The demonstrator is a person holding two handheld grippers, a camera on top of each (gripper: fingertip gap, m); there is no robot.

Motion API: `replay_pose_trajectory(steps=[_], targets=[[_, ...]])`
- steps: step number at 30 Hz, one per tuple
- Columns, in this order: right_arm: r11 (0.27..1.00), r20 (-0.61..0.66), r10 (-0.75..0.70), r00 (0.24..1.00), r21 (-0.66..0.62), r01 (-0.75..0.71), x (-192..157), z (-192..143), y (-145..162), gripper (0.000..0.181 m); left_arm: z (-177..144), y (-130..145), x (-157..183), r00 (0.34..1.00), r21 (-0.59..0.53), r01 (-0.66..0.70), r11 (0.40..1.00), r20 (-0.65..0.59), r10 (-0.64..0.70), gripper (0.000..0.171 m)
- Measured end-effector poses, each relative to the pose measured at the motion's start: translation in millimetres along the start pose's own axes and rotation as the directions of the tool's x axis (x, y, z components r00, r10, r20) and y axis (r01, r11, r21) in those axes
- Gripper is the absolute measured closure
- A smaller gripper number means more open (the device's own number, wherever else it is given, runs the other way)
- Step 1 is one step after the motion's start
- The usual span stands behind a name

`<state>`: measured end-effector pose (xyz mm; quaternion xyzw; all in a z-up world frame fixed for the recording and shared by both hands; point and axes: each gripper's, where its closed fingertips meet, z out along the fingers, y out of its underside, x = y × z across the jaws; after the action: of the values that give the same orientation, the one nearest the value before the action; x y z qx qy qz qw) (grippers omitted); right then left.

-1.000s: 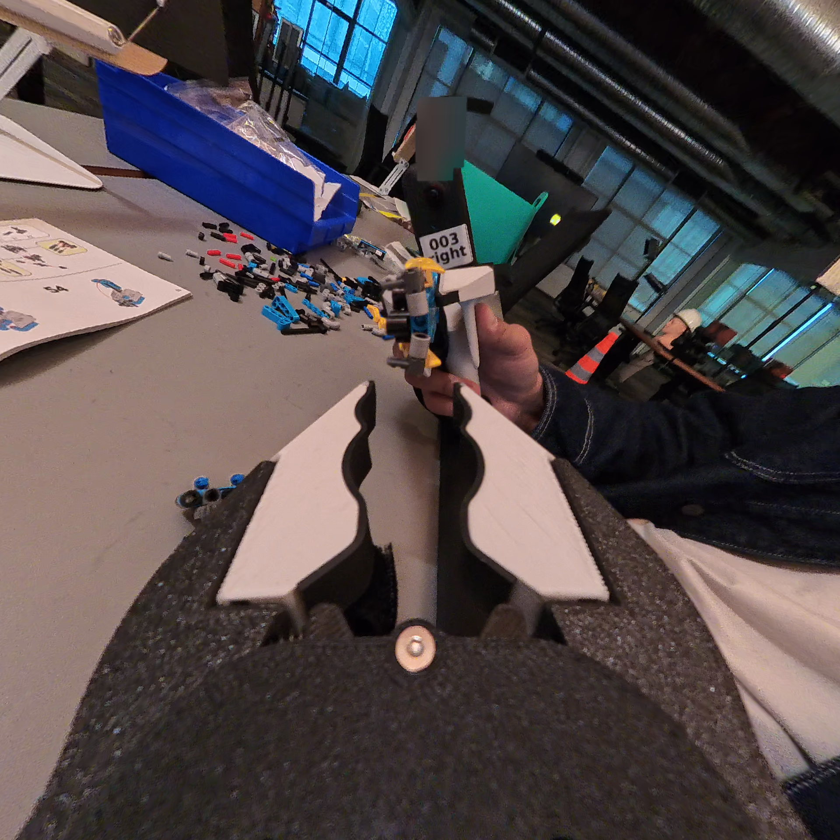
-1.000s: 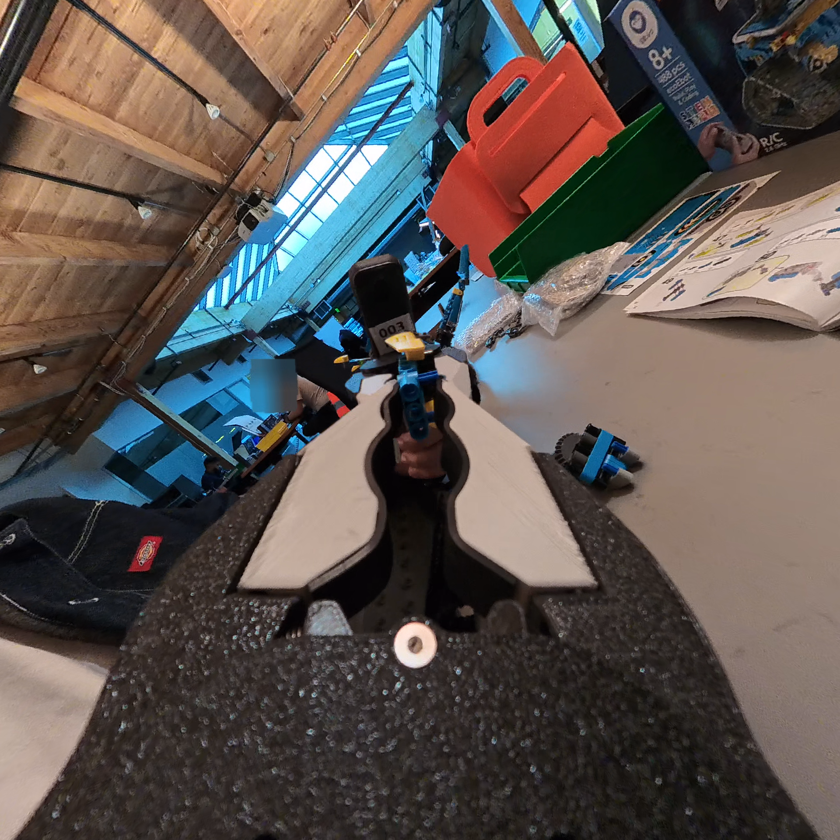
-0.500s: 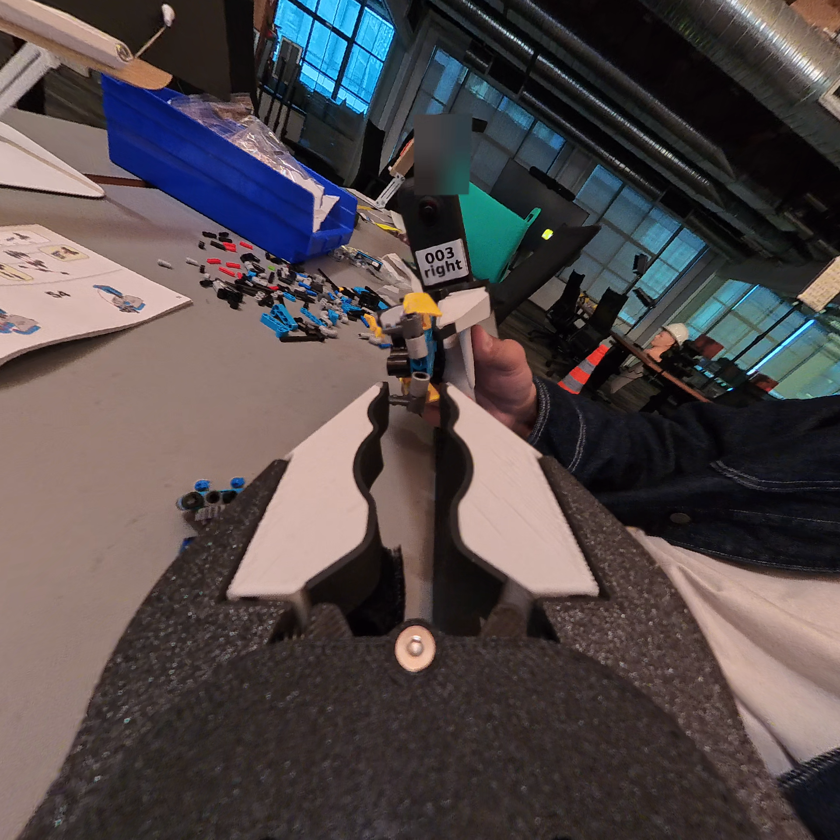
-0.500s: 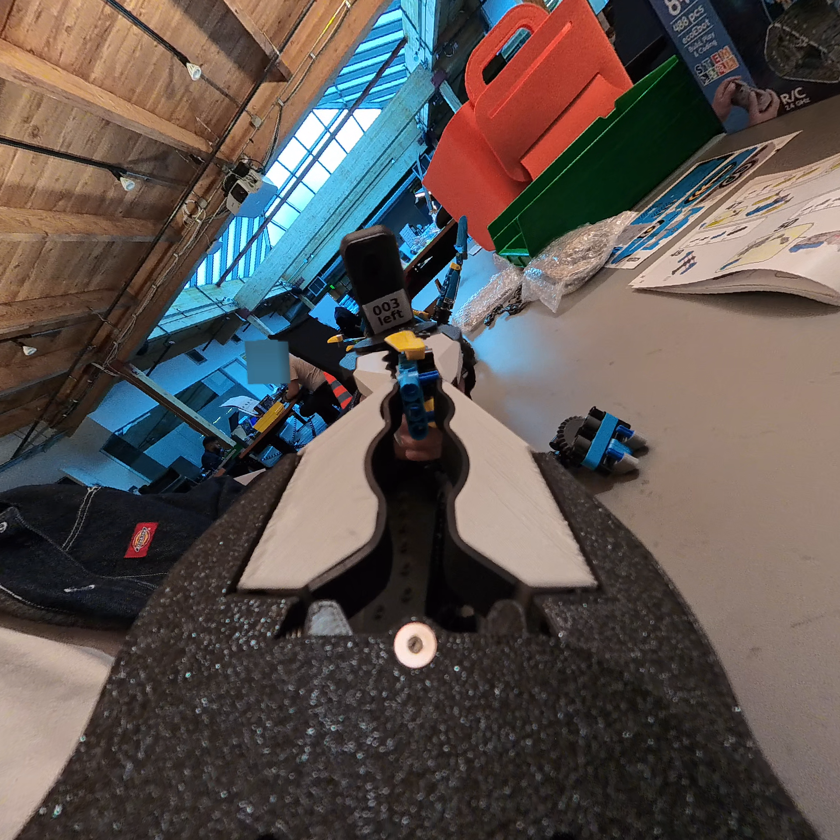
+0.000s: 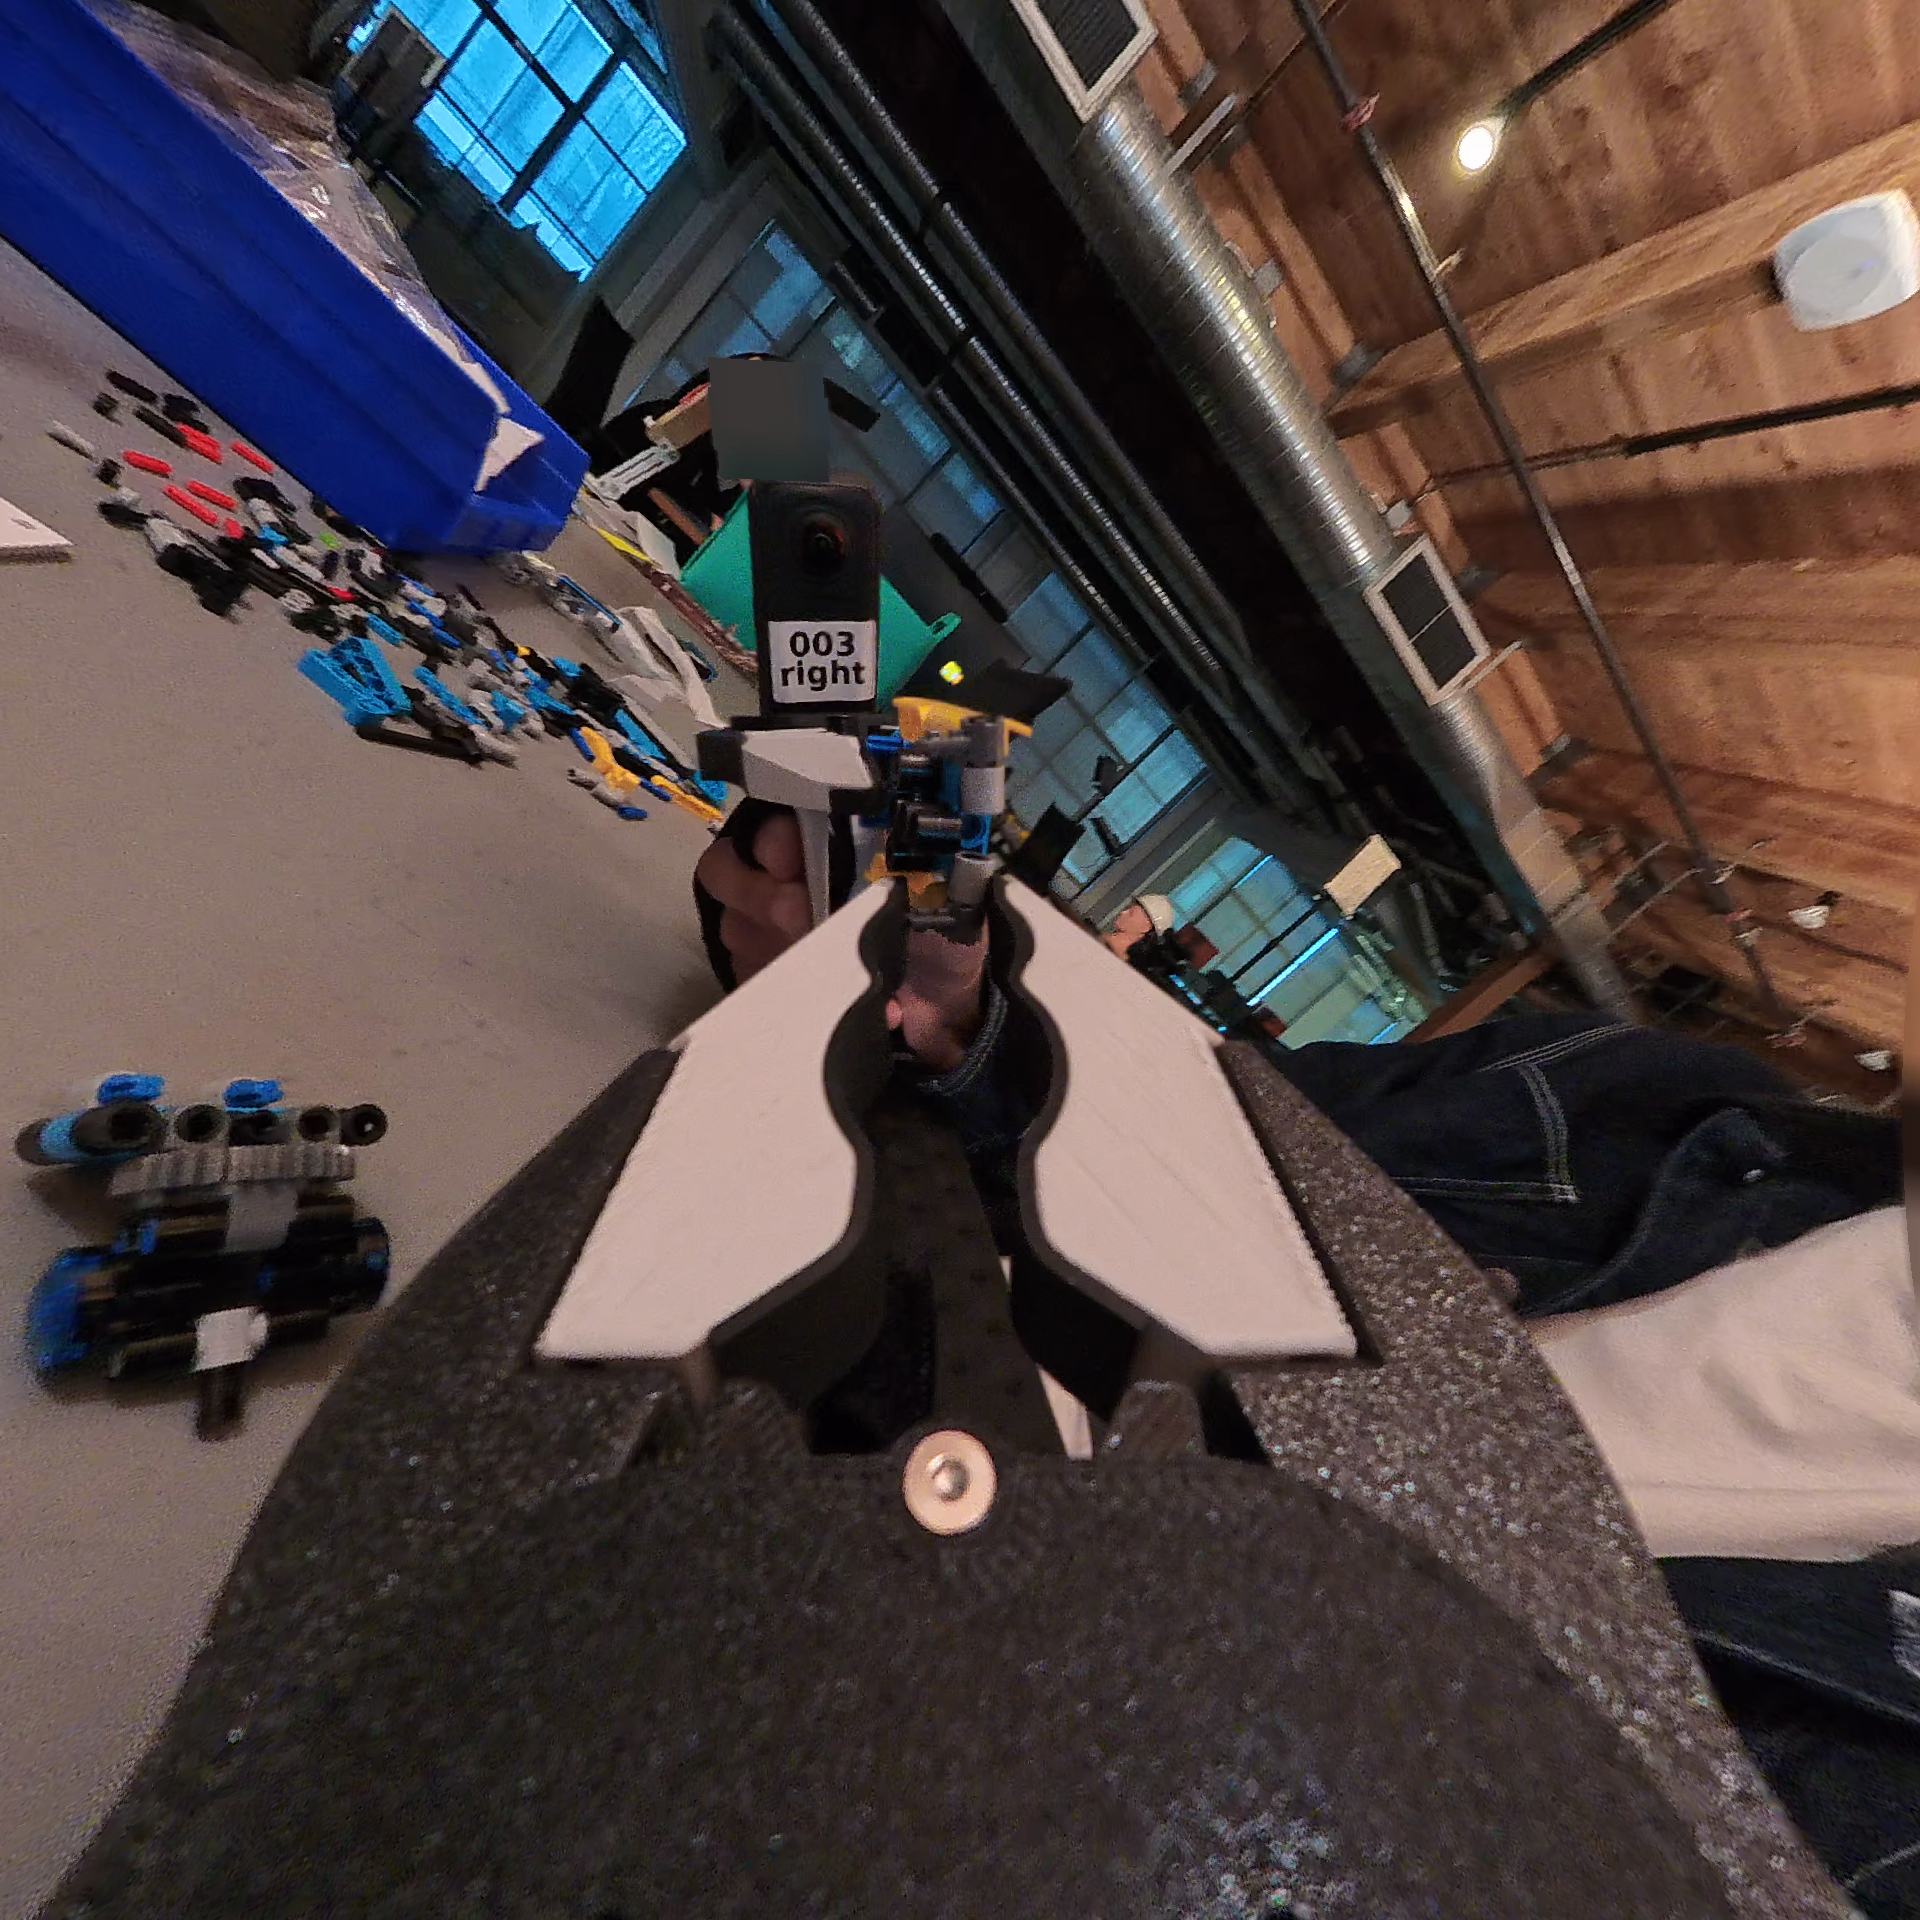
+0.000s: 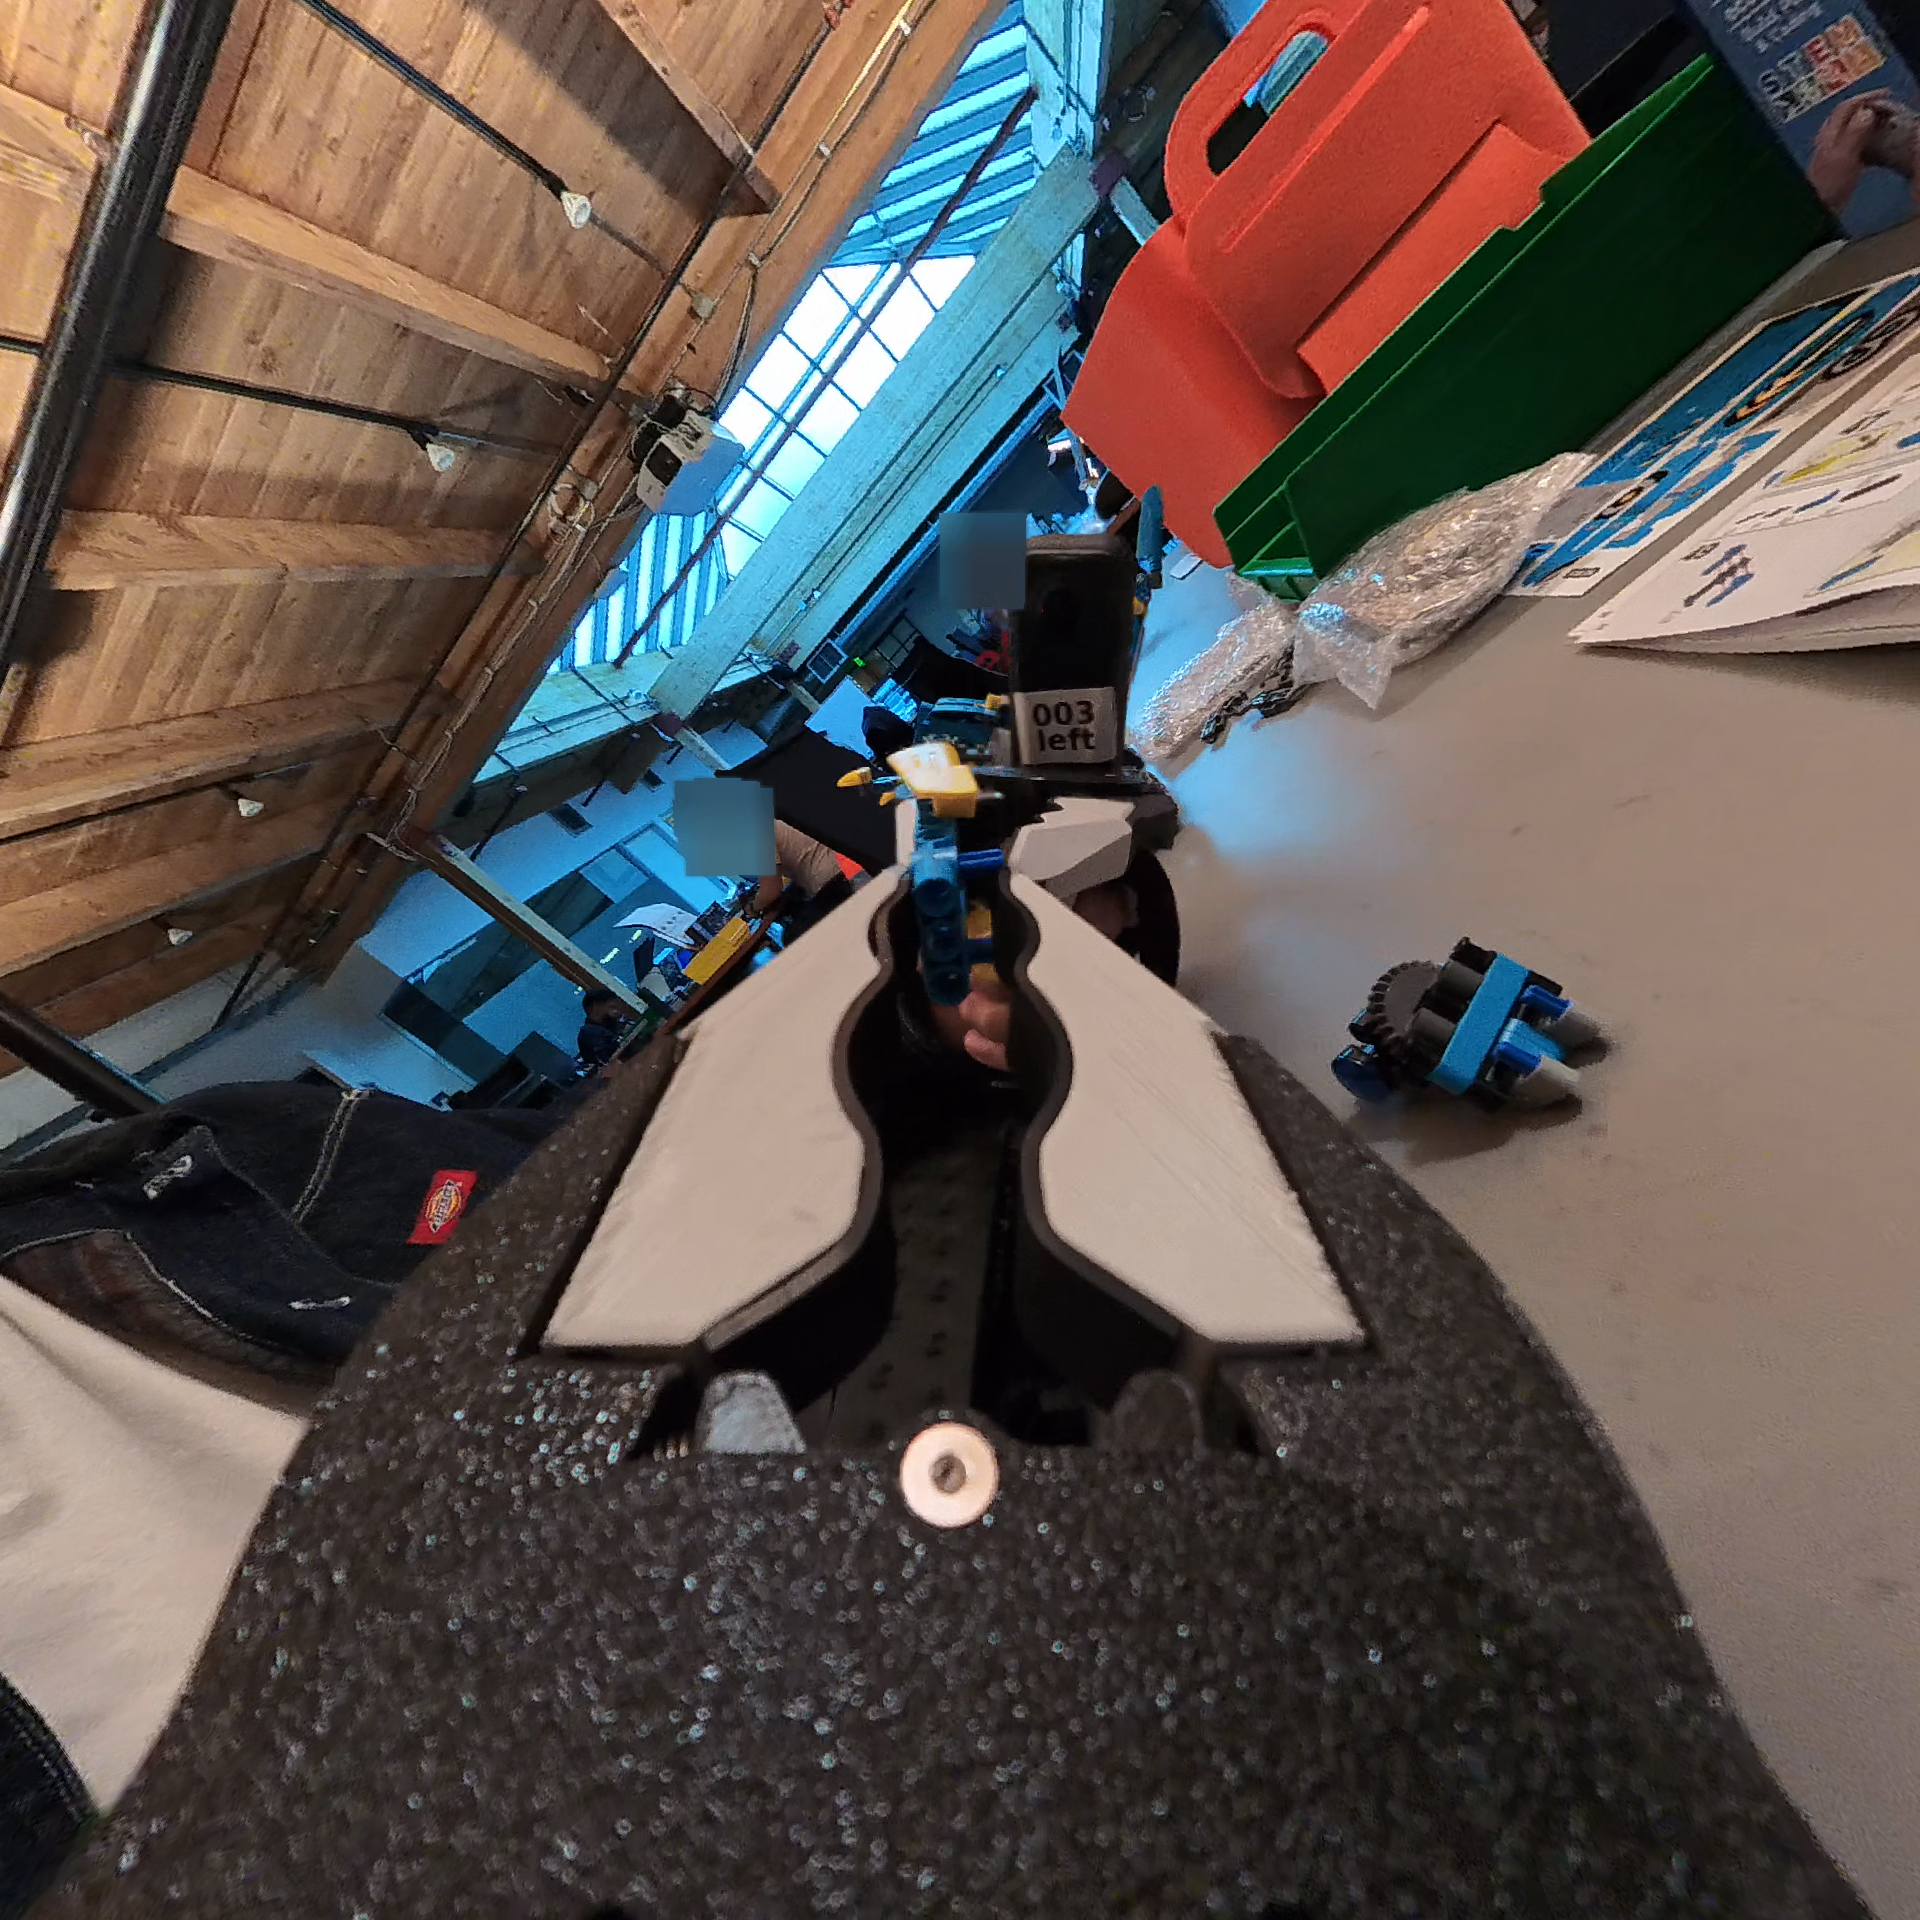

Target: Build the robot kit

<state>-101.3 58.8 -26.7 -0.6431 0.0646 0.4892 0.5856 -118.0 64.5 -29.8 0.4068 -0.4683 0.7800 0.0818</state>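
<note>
Up close, the right gripper point(image 6: 945, 914) pinches a small blue, yellow and grey brick assembly point(image 6: 940, 883) between its fingertips, the blue beam running down between the white fingers point(image 6: 1153, 1122) and the yellow piece on top. Facing it, the left gripper point(image 5: 940, 914) has its tips narrowed about the lower end of the same assembly point(image 5: 940, 810); whether they actually press on it I cannot tell. Both are held above the grey table point(image 5: 312, 935). Just beside them on the table lies a second small build point(image 6: 1465, 1034) of black, blue and grey parts with a toothed gear. Farther off, loose bricks point(image 5: 416, 644) are scattered before a blue bin point(image 5: 260, 312), and on the other side clear plastic bags point(image 6: 1382, 613), an open instruction booklet point(image 6: 1787, 540), a green bin point(image 6: 1538, 353) and an orange carrier point(image 6: 1299, 249) stand.
</note>
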Motion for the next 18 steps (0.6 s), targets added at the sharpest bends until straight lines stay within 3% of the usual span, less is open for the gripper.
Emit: replay_pose_trajectory(steps=[4, 8, 11, 18], targets=[[1.000, 0.016, 0.008, 1.000, 0.003, -0.008, -2, 0, 0, 0.168, 2, 3, 4, 0.998, -0.013, 0.036, 0.999, -0.043, -0.036, 0.157], [1.000, -0.008, 0.016, 1.000, 0.018, -0.016, 3, -2, -3, 0.168, 1, -4, -4, 1.000, 0.019, -0.013, 1.000, 0.025, 0.012, 0.156], [0.999, -0.029, 0.010, 1.000, 0.041, -0.009, 6, -5, -6, 0.168, -1, -7, -13, 0.993, 0.026, -0.055, 0.998, 0.109, 0.052, 0.138], [0.997, -0.111, -0.052, 0.992, 0.049, 0.058, 12, -8, -10, 0.169, 2, -6, -16, 0.971, -0.016, -0.159, 0.987, 0.179, 0.159, 0.137]])
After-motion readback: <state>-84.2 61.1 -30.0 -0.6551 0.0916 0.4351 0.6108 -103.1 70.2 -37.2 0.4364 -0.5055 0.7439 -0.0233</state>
